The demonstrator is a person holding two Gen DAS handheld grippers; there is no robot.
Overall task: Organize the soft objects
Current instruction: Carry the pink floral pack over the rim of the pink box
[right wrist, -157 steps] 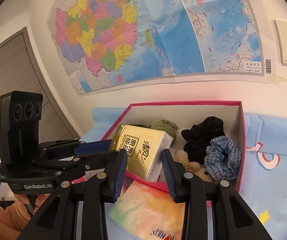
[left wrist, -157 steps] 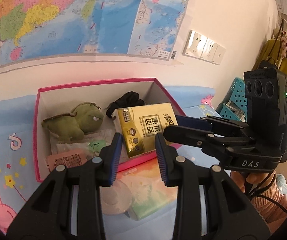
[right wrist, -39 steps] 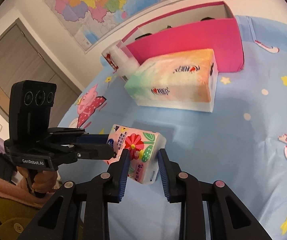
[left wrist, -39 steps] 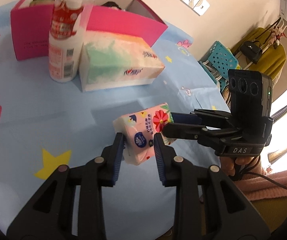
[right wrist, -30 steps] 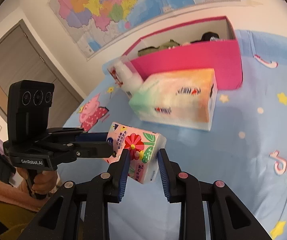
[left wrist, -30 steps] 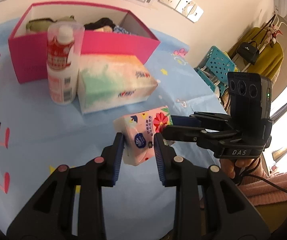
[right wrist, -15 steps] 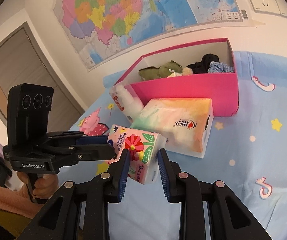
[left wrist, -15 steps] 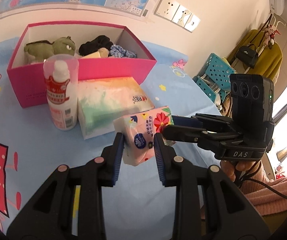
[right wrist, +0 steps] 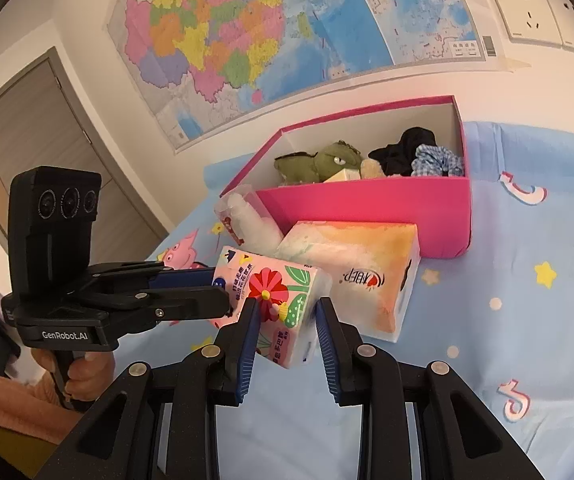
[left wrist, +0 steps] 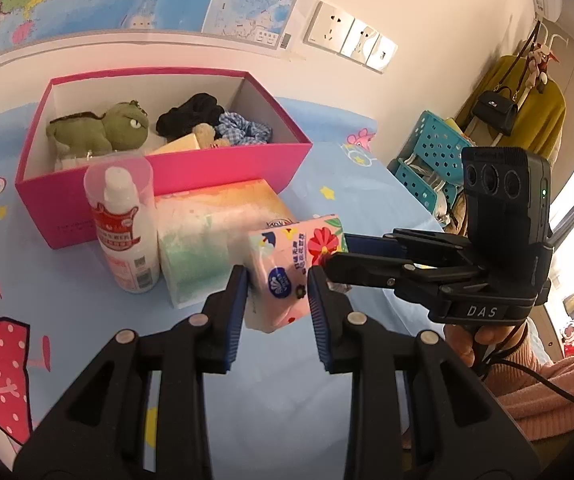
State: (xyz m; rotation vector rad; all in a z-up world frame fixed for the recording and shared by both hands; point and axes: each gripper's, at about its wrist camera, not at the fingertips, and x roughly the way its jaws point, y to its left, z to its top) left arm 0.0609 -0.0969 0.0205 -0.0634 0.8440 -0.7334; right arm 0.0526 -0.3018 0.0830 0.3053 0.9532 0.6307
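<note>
Two grippers, one small floral tissue pack (left wrist: 293,268) between them, held clear above the blue cartoon-print tablecloth (left wrist: 47,264).

Left wrist view, left to right: one plastic bottle (left wrist: 125,232) with red label, upright, just in front of the pink box (left wrist: 175,168). One large tissue pack (left wrist: 211,236), pastel wrap, lying beside the bottle and touching or nearly touching it. Left gripper (left wrist: 275,292) pinches the near end of the floral pack, blue pads pressed to both sides. Right gripper (left wrist: 327,258) comes in from the right and clamps the far end of the same pack; a hand (left wrist: 483,344) in a pink sleeve grips its handle.

Inside the box, counted: one green plush toy (left wrist: 99,130), one black scrunchie (left wrist: 191,114), one blue checked scrunchie (left wrist: 243,130), one small tan plush (left wrist: 205,134), one yellow pack corner (left wrist: 181,146). The rest of the box floor is hidden by the front wall.

Only this view shows: three wall sockets (left wrist: 353,38), turquoise baskets (left wrist: 427,156), a black bag (left wrist: 493,110) hanging on a yellow garment.

Right wrist view, left to right: a grey door (right wrist: 27,132), seen only here. The map (right wrist: 287,28) on the wall is far more complete here. Two sockets (right wrist: 539,12) show.
</note>
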